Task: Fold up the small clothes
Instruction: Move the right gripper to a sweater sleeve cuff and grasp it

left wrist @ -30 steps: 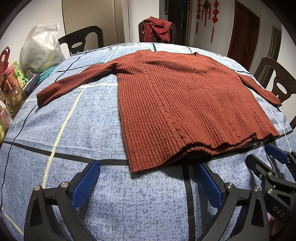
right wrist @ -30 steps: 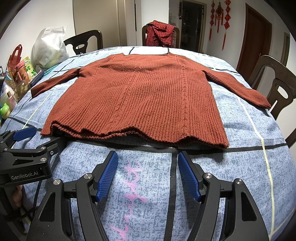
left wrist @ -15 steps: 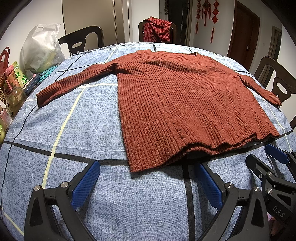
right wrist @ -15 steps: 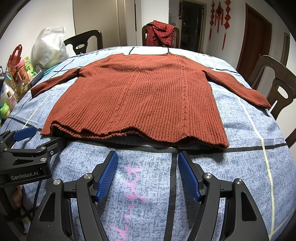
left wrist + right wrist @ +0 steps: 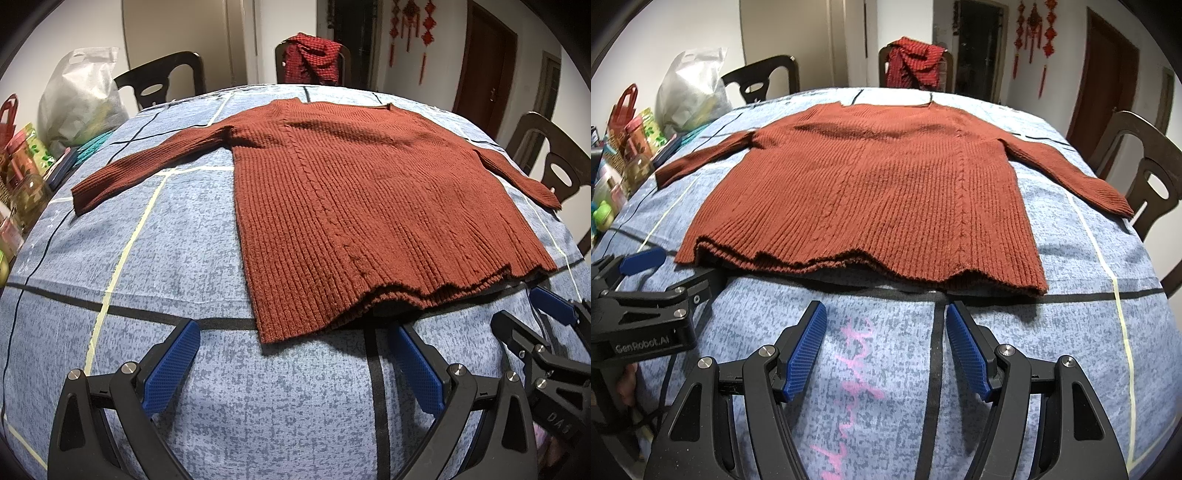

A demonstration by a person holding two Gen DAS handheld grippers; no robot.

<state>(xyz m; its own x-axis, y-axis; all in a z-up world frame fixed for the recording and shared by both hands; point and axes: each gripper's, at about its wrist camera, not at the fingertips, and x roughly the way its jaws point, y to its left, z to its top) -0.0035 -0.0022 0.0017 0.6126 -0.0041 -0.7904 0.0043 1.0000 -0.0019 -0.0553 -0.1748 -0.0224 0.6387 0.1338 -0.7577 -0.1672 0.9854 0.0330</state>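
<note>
A rust-red ribbed knit sweater [image 5: 369, 206] lies flat on the blue cloth, both sleeves spread out sideways, hem toward me. In the right wrist view the same sweater [image 5: 879, 192] fills the middle of the table. My left gripper [image 5: 293, 354] hovers open just short of the hem's left corner, nothing between its blue pads. My right gripper [image 5: 886, 332] is open too, a little before the middle of the hem, empty. Each gripper shows at the edge of the other's view: the right gripper [image 5: 532, 314] and the left gripper [image 5: 668, 273].
The blue patterned tablecloth [image 5: 147, 258] covers a round table. A white bag [image 5: 81, 107], jars and packets [image 5: 631, 147] crowd the left edge. Dark chairs [image 5: 1145, 173] stand around; one at the back carries a red checked garment [image 5: 916, 62].
</note>
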